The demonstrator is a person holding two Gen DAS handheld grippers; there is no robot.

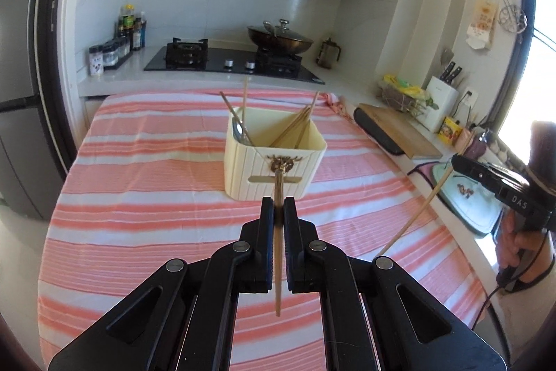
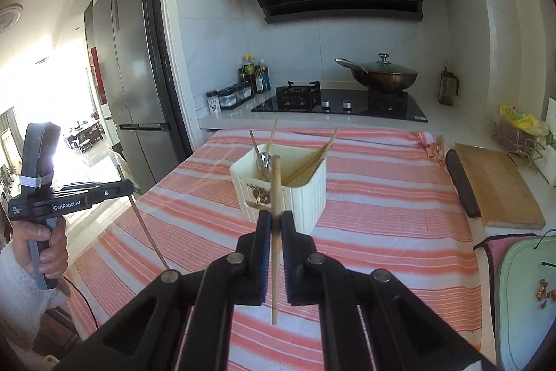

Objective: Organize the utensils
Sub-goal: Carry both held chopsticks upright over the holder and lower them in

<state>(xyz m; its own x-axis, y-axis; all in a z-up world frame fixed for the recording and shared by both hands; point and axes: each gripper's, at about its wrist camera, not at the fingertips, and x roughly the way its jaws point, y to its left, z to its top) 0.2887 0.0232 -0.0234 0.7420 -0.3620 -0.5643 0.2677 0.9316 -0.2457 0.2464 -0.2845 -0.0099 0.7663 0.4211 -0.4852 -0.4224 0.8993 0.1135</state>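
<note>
Left wrist view: the left gripper (image 1: 278,214) is closed on a single wooden chopstick (image 1: 277,252), pinched near its upper part so the stick hangs steeply down between the fingers, its lower tip above the pink-and-white striped cloth (image 1: 139,197). Just ahead stands the cream ribbed utensil holder (image 1: 271,162), divided in two: the left compartment has a metal spoon (image 1: 239,131) and a few chopsticks, the right one a leaning bundle of chopsticks (image 1: 299,127). A dark ornament on the holder's front wall sits directly behind the held stick. At the right edge the right gripper (image 1: 455,162) grips another chopstick (image 1: 413,218) that slants down towards the cloth. Right wrist view: the right gripper (image 2: 276,221) is clamped on its chopstick (image 2: 275,232), nearly upright, whose top overlaps the holder (image 2: 305,193) and hides part of the near compartment. To the left, the left gripper (image 2: 128,188) carries its thin stick (image 2: 147,232) slanting down over the cloth. Beyond the cloth lie a gas hob (image 2: 340,103) with a lidded wok (image 2: 382,75), spice jars (image 2: 229,96) and a refrigerator (image 2: 132,58); a wooden cutting board (image 2: 497,190) rests on the counter to the right
</note>
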